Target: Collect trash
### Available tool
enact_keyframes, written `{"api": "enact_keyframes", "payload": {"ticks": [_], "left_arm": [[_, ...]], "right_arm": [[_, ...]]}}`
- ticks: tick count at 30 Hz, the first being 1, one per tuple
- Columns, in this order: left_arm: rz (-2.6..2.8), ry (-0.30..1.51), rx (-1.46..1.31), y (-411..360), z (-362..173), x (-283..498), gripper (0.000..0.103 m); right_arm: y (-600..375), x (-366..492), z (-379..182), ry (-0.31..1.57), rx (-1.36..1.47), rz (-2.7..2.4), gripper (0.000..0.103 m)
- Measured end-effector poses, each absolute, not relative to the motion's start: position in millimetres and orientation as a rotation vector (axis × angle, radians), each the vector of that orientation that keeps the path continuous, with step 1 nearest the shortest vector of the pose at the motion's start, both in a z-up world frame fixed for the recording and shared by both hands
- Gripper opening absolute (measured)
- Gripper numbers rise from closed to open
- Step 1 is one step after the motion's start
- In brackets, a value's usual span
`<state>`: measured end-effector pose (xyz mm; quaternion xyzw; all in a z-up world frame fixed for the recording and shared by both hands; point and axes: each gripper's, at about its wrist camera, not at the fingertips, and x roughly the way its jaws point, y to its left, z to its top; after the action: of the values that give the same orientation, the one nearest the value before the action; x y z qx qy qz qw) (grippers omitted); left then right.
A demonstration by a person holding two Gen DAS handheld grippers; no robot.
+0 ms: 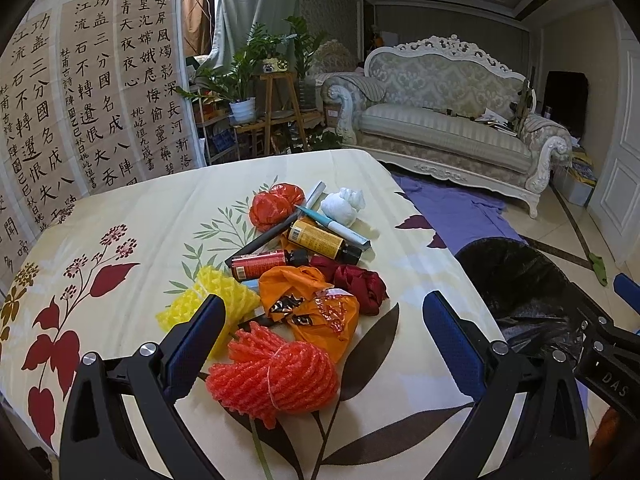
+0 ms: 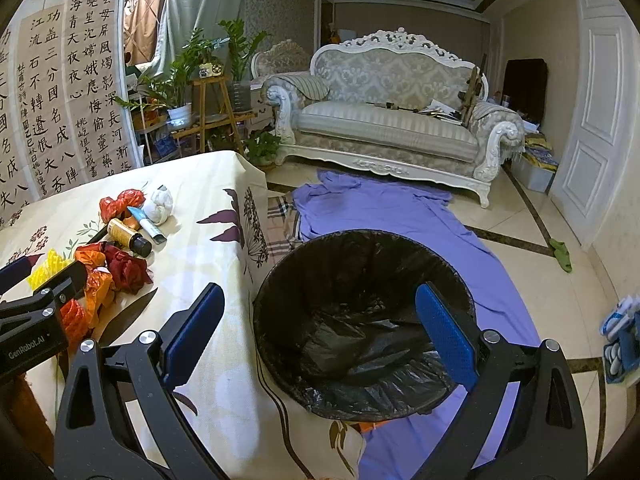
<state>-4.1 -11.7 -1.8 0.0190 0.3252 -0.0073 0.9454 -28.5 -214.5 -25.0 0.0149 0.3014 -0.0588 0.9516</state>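
Trash heap on the table; lined bin beside the table edge; both grippers spread and empty.

The table point(image 1: 120, 216), covered with a floral cloth, carries the trash in one heap near its middle. The bin point(image 2: 280, 280), lined with a black bag, stands on the floor just beside the table edge. The left gripper point(image 1: 324, 332) hangs over the heap with fingers released, holding nothing; the red foam net point(image 1: 276, 376) lies between them. The right gripper point(image 2: 320, 332) hangs over the bin mouth, fingers likewise released. Heap contents: orange bag point(image 1: 316, 304), yellow foam net point(image 1: 200, 300), dark red wrapper point(image 1: 360, 284), crumpled red bag point(image 1: 276, 204), white tissue wad point(image 1: 344, 206), yellow bottle point(image 1: 320, 240), red bottle point(image 1: 264, 264).
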Motion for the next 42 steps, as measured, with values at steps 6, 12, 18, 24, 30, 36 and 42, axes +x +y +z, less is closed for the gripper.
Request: {"api": "enact_keyframes", "payload": {"ticks": [6, 12, 18, 24, 30, 36, 42], "left_arm": [[-0.015, 0.663, 0.039, -12.3, -3.6, -4.1, 0.096], [-0.016, 0.665, 0.037, -12.2, -3.7, -4.2, 0.096], [-0.017, 0.667, 0.038, -12.8, -5.8, -4.6, 0.096], [-0.021, 0.671, 0.037, -13.4, -8.2, -4.5, 0.096], [-0.021, 0.672, 0.040, -13.6, -8.6, -4.7, 0.096], [-0.029, 0.678, 0.041, -15.1, -10.8, -4.4, 0.096], [-0.037, 0.693, 0.048, -15.3, -8.2, -0.9, 0.096]], "right_arm": [[-214.4, -28.4, -26.3, 0.619, 0.033, -0.120, 0.094], [-214.0, -26.9, -28.3, 0.631, 0.037, -0.117, 0.094], [-214.8, -26.7, -30.1, 0.639, 0.037, -0.117, 0.094], [-213.9, -26.3, -31.2, 0.640, 0.037, -0.118, 0.094], [-214.6, -25.7, -33.0, 0.649, 0.038, -0.120, 0.094], [-217.2, -24.6, -33.7, 0.651, 0.039, -0.121, 0.094], [-218.6, -22.1, -36.7, 0.665, 0.042, -0.120, 0.094]]}}
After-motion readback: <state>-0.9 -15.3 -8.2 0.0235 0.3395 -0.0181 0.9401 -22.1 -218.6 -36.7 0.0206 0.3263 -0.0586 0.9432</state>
